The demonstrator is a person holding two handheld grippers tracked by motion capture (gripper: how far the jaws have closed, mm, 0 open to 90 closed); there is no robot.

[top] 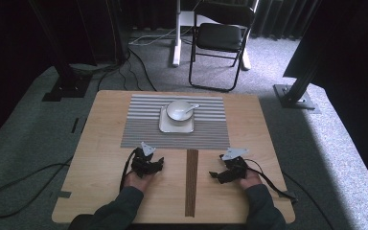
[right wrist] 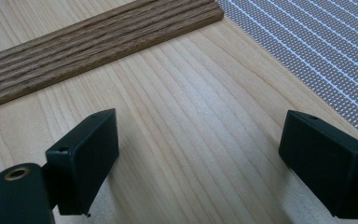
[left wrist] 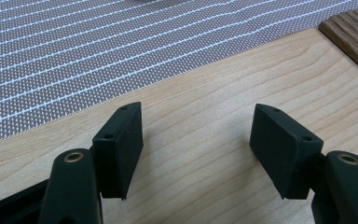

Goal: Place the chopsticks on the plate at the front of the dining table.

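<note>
Nothing looks started yet: the bowl (top: 179, 110), with a spoon (top: 190, 109) resting in it, sits on its square plate (top: 165, 126) on the striped mat (top: 143, 129) at the far middle of the bench (top: 100, 143), well apart from both hands and untouched. The left hand-held gripper (top: 160, 163) and the right hand-held gripper (top: 214, 176) rest low at the near edge, either side of the dark wood strip (top: 191, 182); each has its jaws spread wide over bare wood with nothing between them. Both point inward toward the strip, so I judge the whole reach to the bowl is yet to come.
</note>
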